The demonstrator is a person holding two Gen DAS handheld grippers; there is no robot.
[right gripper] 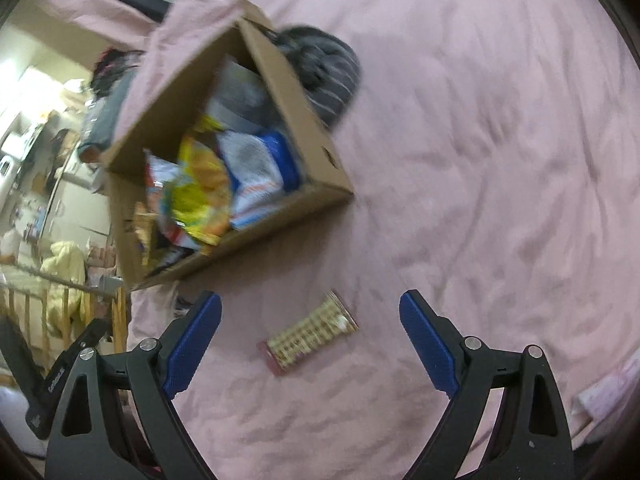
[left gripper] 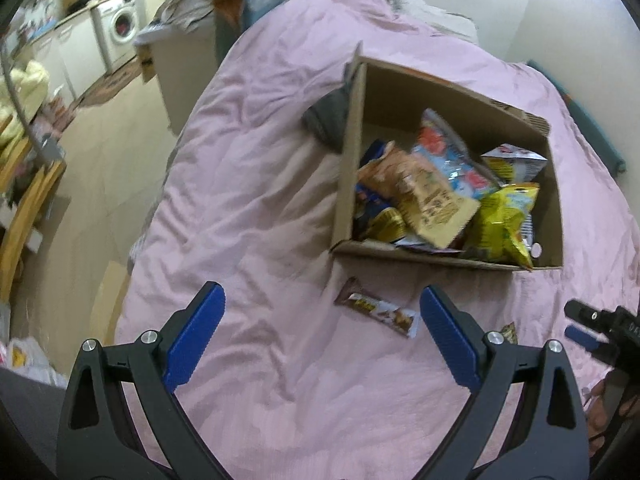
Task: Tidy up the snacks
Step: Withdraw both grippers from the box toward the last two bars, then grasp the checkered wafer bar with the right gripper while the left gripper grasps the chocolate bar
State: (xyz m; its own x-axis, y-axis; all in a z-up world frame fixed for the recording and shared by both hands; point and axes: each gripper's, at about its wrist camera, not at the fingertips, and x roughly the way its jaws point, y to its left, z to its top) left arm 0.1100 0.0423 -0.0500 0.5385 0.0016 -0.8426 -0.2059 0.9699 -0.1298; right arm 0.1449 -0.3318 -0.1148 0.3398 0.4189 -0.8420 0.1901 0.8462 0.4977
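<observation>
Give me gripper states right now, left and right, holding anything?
Left gripper: open, holding nothing; chocolate bar lies loose on the pink bedcover.
Right gripper: open, holding nothing; wafer packet lies between the fingers, untouched.

Snack-filled cardboard box [left gripper: 460, 92]; chocolate bar [left gripper: 378, 312] beside.

We look from two wrist cameras, each angled steeply down over a pink bed [left gripper: 280, 184], fairly near it. The left view faces an open cardboard box [left gripper: 460, 92] up the bed; the right view shares that box [right gripper: 280, 60] from another side.
</observation>
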